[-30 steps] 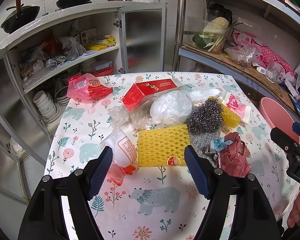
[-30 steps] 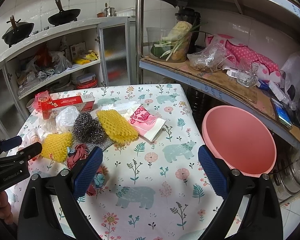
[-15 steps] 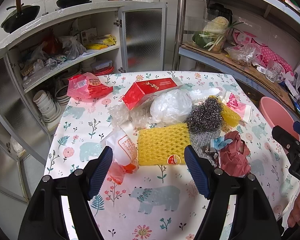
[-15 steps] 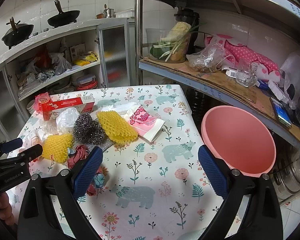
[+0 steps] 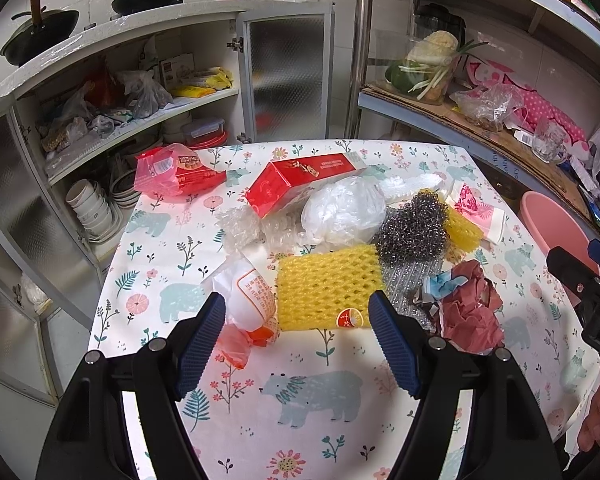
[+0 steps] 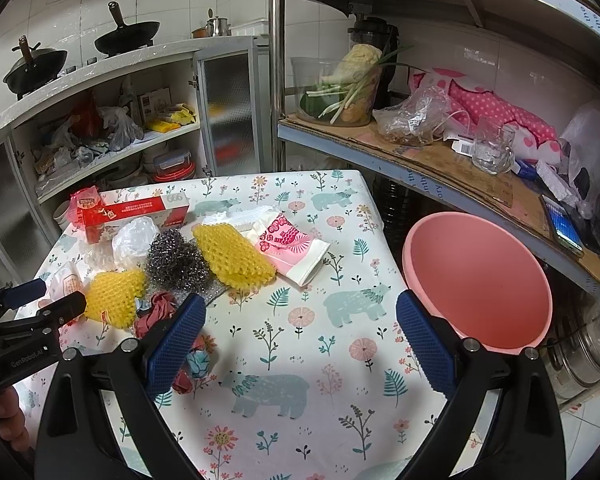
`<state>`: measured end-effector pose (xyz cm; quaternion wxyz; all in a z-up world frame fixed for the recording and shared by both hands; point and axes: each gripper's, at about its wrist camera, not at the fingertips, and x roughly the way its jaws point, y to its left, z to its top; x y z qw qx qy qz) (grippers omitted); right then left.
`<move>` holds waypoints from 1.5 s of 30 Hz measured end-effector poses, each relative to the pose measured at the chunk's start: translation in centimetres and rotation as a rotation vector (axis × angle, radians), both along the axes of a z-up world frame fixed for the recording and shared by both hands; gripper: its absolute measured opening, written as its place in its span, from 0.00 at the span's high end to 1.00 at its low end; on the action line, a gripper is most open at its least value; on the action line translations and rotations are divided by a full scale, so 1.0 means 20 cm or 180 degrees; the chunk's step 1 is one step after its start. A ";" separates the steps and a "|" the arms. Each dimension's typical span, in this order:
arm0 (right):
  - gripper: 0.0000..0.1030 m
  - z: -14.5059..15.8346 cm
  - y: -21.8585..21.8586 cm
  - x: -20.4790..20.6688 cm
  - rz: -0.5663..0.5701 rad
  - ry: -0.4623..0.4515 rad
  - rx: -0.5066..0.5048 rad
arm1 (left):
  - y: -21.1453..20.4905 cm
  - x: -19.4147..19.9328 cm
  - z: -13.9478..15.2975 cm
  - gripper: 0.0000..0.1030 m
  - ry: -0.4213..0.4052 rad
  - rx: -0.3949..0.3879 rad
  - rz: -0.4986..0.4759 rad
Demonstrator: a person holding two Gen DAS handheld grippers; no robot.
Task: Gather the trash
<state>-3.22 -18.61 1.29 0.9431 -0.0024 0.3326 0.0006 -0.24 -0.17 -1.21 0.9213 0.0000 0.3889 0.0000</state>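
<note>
Trash lies heaped on the bear-print tablecloth [image 5: 308, 396]: a yellow foam net [image 5: 324, 286], a steel-wool ball [image 5: 414, 226], a crumpled white bag [image 5: 342, 208], a red carton [image 5: 296, 182], a red snack packet [image 5: 172, 172], a white-orange wrapper [image 5: 248, 292] and crumpled dark red paper [image 5: 470, 312]. My left gripper [image 5: 298, 338] hovers open just in front of the yellow net, nothing between its pads. My right gripper [image 6: 298, 340] is open over bare cloth, right of the pile; a second yellow net [image 6: 232, 256] and a pink-patterned packet [image 6: 292, 246] lie beyond it. A pink basin [image 6: 476, 288] sits at the table's right edge.
An open cupboard [image 5: 112, 120] with bowls and bags stands behind the table on the left. A metal shelf [image 6: 440, 152] with vegetables, a glass and a phone runs along the right. Woks [image 6: 126, 36] rest on the counter top. A steel pot [image 6: 592, 356] stands low on the right.
</note>
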 end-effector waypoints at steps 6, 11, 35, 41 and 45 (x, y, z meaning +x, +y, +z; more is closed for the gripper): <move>0.06 0.00 0.00 0.00 0.0004 0.0002 0.0004 | 0.01 -0.01 -0.01 0.29 0.0025 -0.0001 -0.0005; 0.06 0.02 -0.01 0.00 0.0059 0.0030 0.0044 | 0.03 0.00 0.00 0.29 0.0077 -0.0054 -0.0039; 0.23 -0.05 -0.07 0.07 0.0610 0.0549 0.0691 | 0.34 0.05 0.01 0.29 0.0505 -0.0294 -0.0138; 0.24 -0.03 0.01 0.05 0.0923 0.0614 0.0741 | 0.32 0.08 -0.03 0.31 0.0551 -0.0273 -0.0251; 0.24 -0.03 0.04 0.04 0.1087 0.0689 0.0796 | 0.28 0.11 -0.05 0.38 0.0547 -0.0256 -0.0381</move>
